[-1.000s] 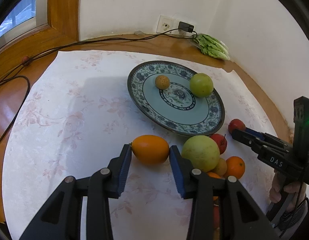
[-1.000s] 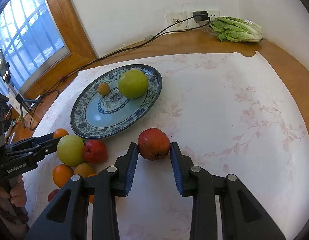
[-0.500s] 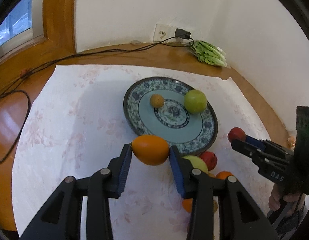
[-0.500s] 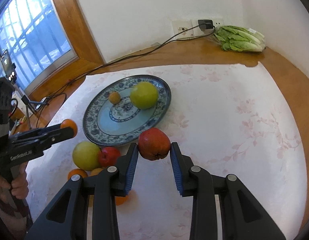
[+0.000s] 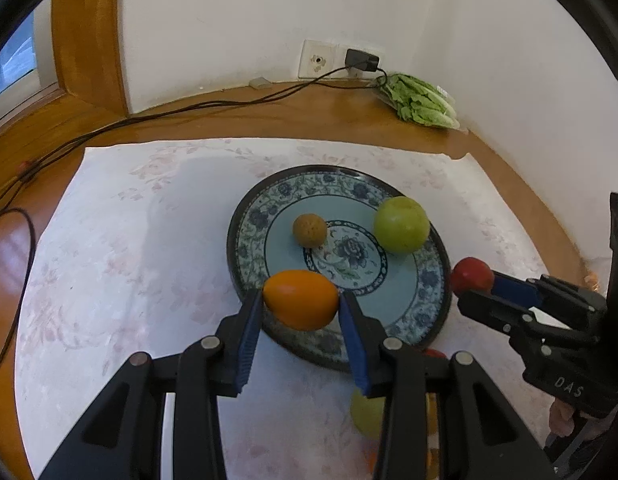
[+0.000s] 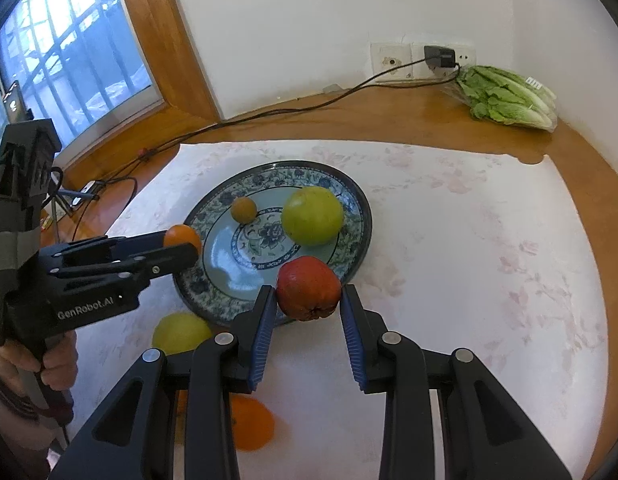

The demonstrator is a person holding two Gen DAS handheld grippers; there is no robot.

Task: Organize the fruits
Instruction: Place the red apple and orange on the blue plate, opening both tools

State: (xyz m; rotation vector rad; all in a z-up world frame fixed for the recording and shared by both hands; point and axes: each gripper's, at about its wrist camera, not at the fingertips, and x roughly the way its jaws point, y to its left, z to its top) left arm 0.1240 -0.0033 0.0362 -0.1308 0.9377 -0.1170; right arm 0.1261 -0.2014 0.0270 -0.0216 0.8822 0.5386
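White walls and a wooden ledge frame a pale floral tablecloth [image 5: 121,264] spread across the centre of both views. At lower centre of the left view, the left gripper [image 5: 301,308] is clamped on a smooth oval orange fruit [image 5: 300,299], taken across its long ends and held over the near rim of a round blue-patterned ceramic plate [image 5: 413,308]. At lower centre of the right view, the right gripper [image 6: 309,300] is clamped on a round red apple [image 6: 308,287] across its widest part. Both fruits look firm, light and slightly slippery; a mid-body grip suits them. A green apple [image 5: 401,224] and a small brownish-orange fruit [image 5: 309,230] already lie on the breakable plate.
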